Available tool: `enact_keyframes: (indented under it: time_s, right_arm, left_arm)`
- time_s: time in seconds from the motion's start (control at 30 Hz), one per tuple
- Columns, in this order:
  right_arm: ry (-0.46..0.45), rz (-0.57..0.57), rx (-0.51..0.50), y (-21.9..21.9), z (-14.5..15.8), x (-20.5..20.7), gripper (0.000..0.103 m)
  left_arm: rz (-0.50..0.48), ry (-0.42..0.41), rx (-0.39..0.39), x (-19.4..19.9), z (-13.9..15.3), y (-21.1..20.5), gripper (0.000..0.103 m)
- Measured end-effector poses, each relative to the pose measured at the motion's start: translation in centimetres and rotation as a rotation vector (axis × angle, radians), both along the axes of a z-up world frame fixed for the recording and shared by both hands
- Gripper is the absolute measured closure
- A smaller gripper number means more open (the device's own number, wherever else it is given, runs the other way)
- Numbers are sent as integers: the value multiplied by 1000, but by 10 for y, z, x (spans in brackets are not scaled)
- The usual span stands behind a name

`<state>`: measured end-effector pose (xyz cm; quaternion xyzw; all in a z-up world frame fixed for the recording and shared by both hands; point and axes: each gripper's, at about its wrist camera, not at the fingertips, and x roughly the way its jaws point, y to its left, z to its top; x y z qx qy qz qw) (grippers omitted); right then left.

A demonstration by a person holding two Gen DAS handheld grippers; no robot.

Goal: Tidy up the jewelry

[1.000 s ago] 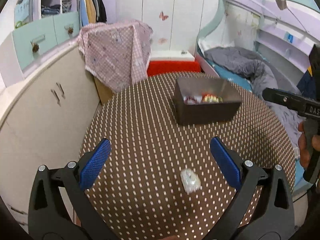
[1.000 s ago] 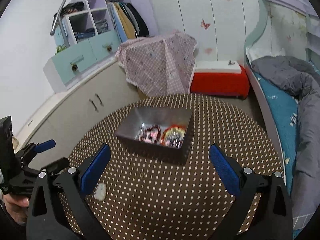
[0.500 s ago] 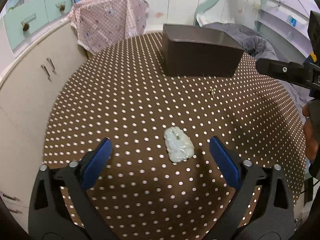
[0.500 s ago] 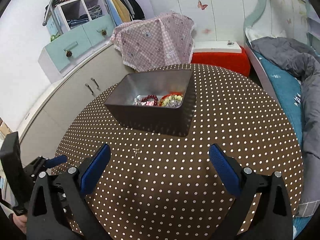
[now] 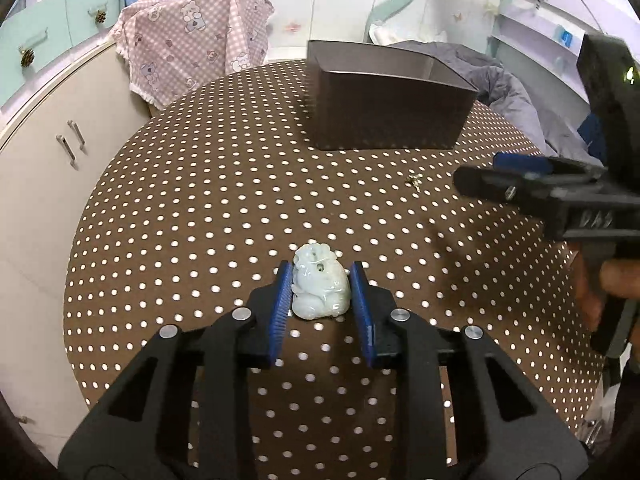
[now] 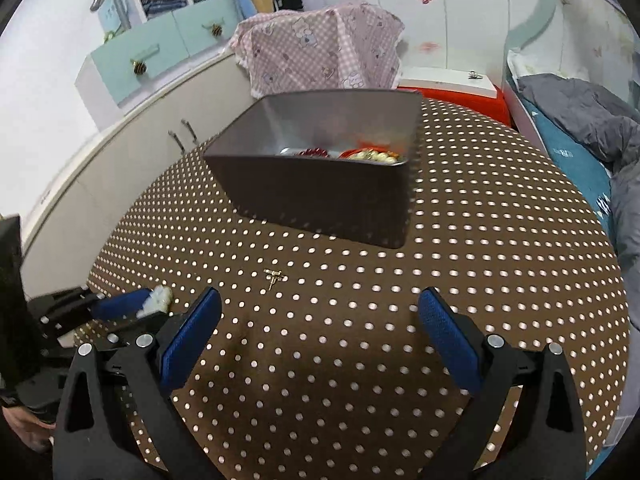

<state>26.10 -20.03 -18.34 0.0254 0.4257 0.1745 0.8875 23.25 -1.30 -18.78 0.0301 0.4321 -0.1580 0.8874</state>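
Observation:
My left gripper (image 5: 321, 280) is shut on a pale green jade carving (image 5: 319, 290) that rests on the round brown dotted table (image 5: 200, 208). The carving also shows in the right wrist view (image 6: 157, 299), between the left gripper's blue pads. A dark grey box (image 5: 384, 108) stands at the table's far side; in the right wrist view the box (image 6: 320, 200) holds red and gold jewelry (image 6: 360, 153). A small gold earring (image 6: 274, 277) lies on the table ahead of my open, empty right gripper (image 6: 320, 328); it also shows in the left wrist view (image 5: 413, 179).
A low white cabinet (image 5: 36, 152) curves along the table's left. A pink checked cloth (image 5: 192, 56) covers something behind the table. A bed with a grey blanket (image 6: 580, 116) lies to the right, and a red box (image 6: 452, 92) stands behind the grey box.
My left gripper has come down and forward and closed on the jade carving. My right gripper has dropped lower toward the table and nearer the gold earring, staying open.

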Motion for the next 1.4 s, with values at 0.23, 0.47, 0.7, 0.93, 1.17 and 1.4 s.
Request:
enact_keyframes:
  time_s: [0.23,0.47,0.7,0.93,1.17,1.4]
  right_arm:
    - [-13,64,-74,25,-11,14,49]
    - [-51,142,-176,43,-14,7,93]
    - [-50,121,-78,20,-2,-4,94]
    - [-91,93,-41,3,24,-13,94]
    - [-79,86,-29,-3,23,-13,94]
    - [-61,96,-23,1,18,-13,94]
  left_arm:
    - [19,-13,-12,6,-1,8,74]
    - [26,-24,-20,17,5,13,74]
    - [15,-51,-31,18,16,13,74]
    - [0,-61,-34,18,22,8,81]
    - [11,-37,14,17,14,2,79]
    - [0,-44,61,17,-1,-5,19]
